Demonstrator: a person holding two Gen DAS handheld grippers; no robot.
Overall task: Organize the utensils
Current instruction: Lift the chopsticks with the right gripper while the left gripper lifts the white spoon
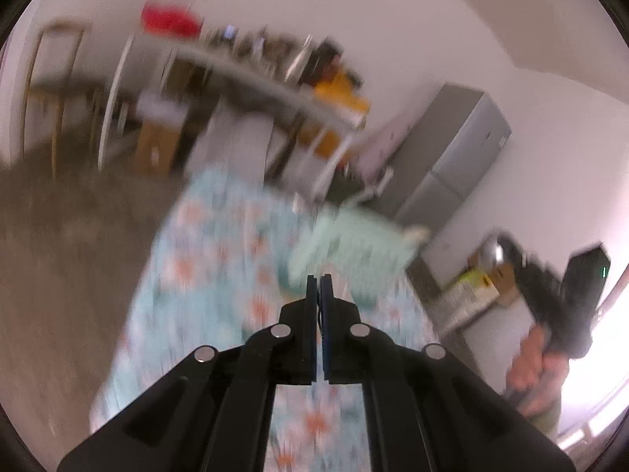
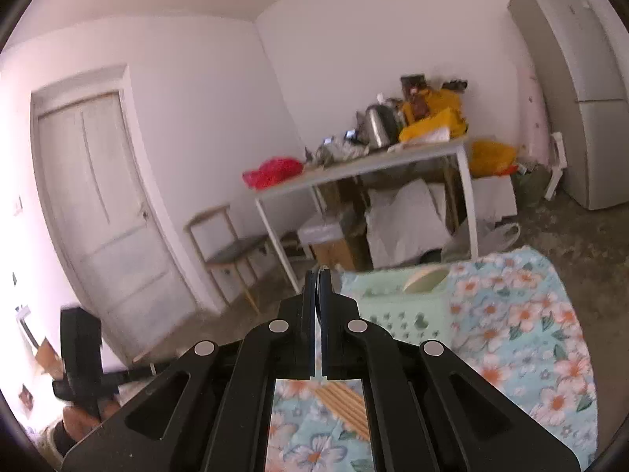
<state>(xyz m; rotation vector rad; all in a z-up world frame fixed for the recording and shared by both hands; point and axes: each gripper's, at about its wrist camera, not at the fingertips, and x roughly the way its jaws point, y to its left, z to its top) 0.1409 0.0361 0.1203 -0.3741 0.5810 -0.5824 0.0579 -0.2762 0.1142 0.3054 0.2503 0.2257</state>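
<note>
Hovering | both fingers (image 2: 318, 275) closed, empty | chopsticks (image 2: 346, 405) beneath right fingers on tablecloth (image 2: 530, 334)

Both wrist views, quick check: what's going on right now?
A person holds both grippers up over the floral tablecloth. The left gripper and right gripper are shut, with nothing between their fingers. A mint green basket sits ahead, and wooden chopsticks lie on the cloth under the right gripper.
</note>
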